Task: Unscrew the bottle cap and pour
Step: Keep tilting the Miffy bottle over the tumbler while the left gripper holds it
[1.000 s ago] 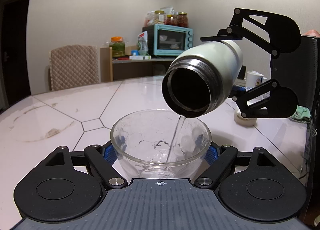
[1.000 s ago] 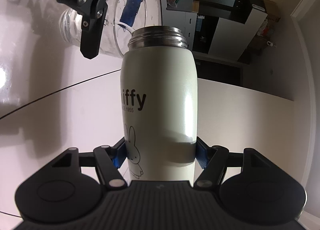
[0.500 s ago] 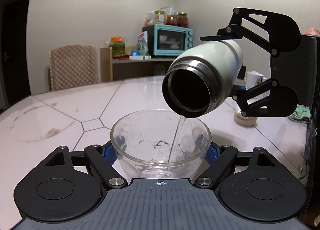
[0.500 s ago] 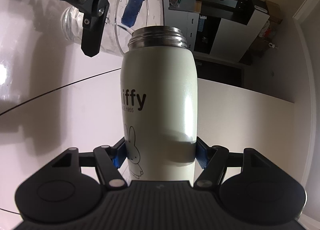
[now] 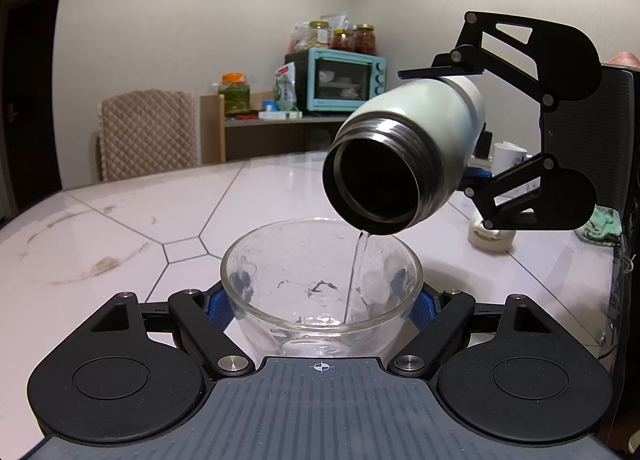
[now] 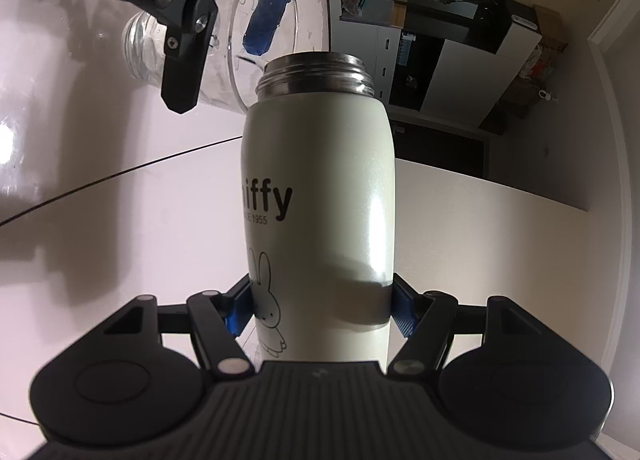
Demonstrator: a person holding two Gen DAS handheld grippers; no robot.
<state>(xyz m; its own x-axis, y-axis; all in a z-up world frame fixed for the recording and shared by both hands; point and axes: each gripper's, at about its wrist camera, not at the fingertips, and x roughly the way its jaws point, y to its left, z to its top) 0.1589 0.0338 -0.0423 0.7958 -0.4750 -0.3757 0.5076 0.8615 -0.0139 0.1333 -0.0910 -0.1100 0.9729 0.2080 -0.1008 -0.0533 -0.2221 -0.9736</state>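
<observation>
The white thermos bottle (image 6: 320, 196) reads "iffy", its first letter hidden, with "1955" and a rabbit drawing below. The right tongs (image 6: 320, 306) pinch its base; its long axis tilts mouth-down over the glass bowl (image 5: 320, 280), water streaming in. The left tongs (image 5: 320, 302) clamp the bowl above the desk (image 5: 120, 220).

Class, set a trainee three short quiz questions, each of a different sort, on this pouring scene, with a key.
1. True or false: the flask has its cap on.
2. What does the left gripper hold? A) glass bowl B) mug C) jar
3. Fill in: water runs from the flask into the ____.

Key: 1 false; 2 A; 3 bowl. The right gripper clamps the tilted flask.
</observation>
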